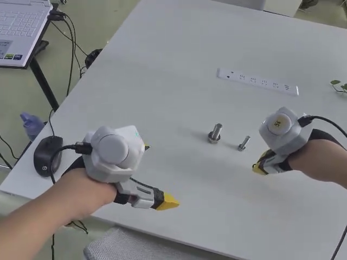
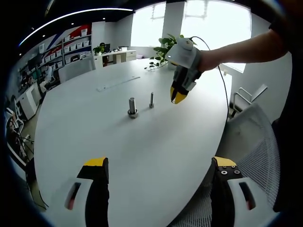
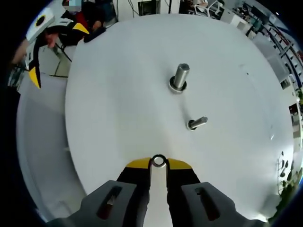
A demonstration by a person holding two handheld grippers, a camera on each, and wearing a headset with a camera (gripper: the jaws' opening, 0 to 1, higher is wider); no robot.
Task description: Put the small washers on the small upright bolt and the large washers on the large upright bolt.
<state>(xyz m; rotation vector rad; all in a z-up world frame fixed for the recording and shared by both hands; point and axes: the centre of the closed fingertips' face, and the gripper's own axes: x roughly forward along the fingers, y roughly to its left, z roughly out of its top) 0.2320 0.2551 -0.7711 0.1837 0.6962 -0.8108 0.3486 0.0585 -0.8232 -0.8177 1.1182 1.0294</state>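
Two bolts stand upright on the white table (image 1: 162,70): a large bolt (image 1: 215,132) (image 2: 132,107) (image 3: 180,77) and, just to its right, a small bolt (image 1: 244,143) (image 2: 151,100) (image 3: 198,123). My right gripper (image 1: 259,167) (image 3: 159,163) hovers right of the small bolt, shut on a metal washer (image 3: 159,161) pinched at its yellow tips; it also appears in the left gripper view (image 2: 177,97). My left gripper (image 1: 156,174) (image 2: 161,168) is open near the table's front edge with nothing between its fingers.
A white power strip (image 1: 257,81) lies behind the bolts. On the left a black mouse (image 1: 46,154) rests at the table's edge, with a laptop (image 1: 19,27) on a stand and a blue bottle (image 1: 30,123) beyond it. A mesh chair (image 2: 255,137) stands beside the table.
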